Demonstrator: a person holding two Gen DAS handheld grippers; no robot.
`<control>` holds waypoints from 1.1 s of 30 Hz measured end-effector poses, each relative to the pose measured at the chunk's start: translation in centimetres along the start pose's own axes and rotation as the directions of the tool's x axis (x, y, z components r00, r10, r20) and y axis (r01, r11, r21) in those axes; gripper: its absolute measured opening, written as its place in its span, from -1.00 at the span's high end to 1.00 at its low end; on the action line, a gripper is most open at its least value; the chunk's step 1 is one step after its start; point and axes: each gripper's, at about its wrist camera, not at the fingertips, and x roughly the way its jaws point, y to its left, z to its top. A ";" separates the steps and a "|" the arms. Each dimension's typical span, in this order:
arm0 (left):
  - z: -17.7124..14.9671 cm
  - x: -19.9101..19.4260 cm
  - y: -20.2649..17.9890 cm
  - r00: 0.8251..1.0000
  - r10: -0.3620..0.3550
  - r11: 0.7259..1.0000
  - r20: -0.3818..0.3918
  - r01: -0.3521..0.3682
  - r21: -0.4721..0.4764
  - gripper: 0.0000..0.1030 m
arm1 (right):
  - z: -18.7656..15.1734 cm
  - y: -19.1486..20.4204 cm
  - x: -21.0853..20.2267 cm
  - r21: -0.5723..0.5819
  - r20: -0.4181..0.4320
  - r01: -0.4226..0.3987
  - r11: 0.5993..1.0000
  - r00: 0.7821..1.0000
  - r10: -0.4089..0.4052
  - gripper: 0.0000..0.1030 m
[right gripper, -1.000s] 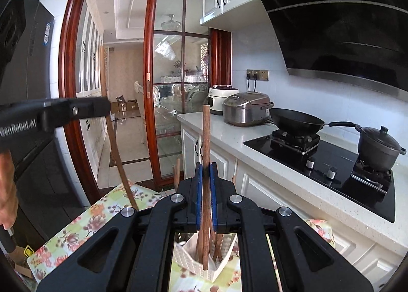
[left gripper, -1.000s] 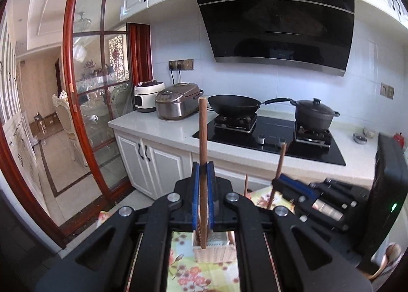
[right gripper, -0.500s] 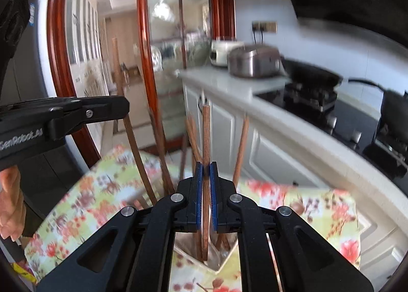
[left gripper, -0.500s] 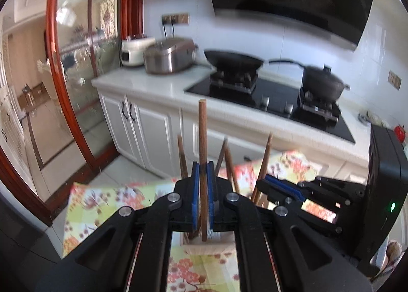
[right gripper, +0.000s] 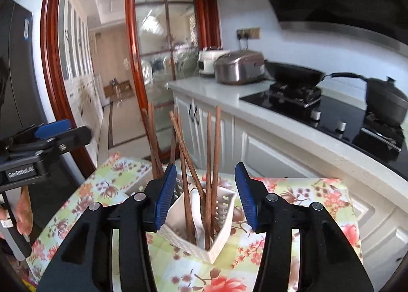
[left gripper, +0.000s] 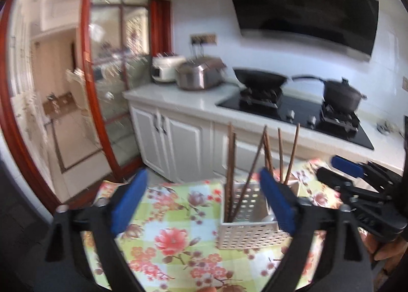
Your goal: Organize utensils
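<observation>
A white perforated utensil holder [left gripper: 247, 225] stands on the floral tablecloth [left gripper: 176, 236], with several brown wooden chopsticks [left gripper: 230, 162] upright in it. My left gripper [left gripper: 204, 202] is open and empty, just in front of and left of the holder. In the right wrist view the holder [right gripper: 219, 225] sits between my right gripper's open jaws, chopsticks [right gripper: 209, 164] leaning inside. My right gripper [right gripper: 206, 192] is open and empty. It also shows at the right of the left wrist view [left gripper: 352, 172]; the left gripper shows at the left of the right wrist view [right gripper: 51, 131].
A white counter [left gripper: 183, 98] runs behind the table with a rice cooker [left gripper: 201, 75], a wok [left gripper: 260, 80] and a black pot [left gripper: 344, 93] on a black hob. A red-framed glass door [left gripper: 102, 88] stands at left. White cabinets [left gripper: 178, 144] lie below.
Both grippers have opened and let go of their chopsticks, which now stand in the holder. Both have drawn back slightly, the left one toward the left.
</observation>
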 end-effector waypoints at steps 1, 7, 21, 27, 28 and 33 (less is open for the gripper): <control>-0.5 -1.3 0.1 0.999 0.013 1.000 0.037 -0.013 -0.008 -0.91 | -0.2 0.1 -0.7 0.001 0.015 0.010 1.000 1.000 -0.010 0.04; -4.1 -6.0 0.0 0.990 0.063 0.998 0.123 -0.060 -0.025 -0.91 | -3.1 1.7 -5.2 0.013 0.096 0.072 0.997 0.993 -0.072 -0.22; -10.3 -10.8 -1.2 0.993 0.020 1.000 0.112 -0.021 0.011 -0.91 | -7.4 3.4 -10.1 -0.012 0.095 0.125 0.992 0.988 -0.123 -0.52; -10.4 -11.0 -2.4 0.997 -0.018 1.000 0.070 0.017 0.013 -0.91 | -7.5 3.9 -10.3 -0.023 0.057 0.136 0.990 0.989 -0.134 -0.52; -10.4 -11.0 -2.6 0.997 -0.018 1.000 0.069 0.017 0.015 -0.91 | -7.5 4.0 -10.4 -0.026 0.053 0.138 0.990 0.989 -0.136 -0.52; -10.5 -10.8 -2.5 0.998 -0.012 1.000 0.061 0.013 -0.004 -0.91 | -7.4 3.8 -10.8 -0.013 0.052 0.133 0.991 0.990 -0.132 -0.52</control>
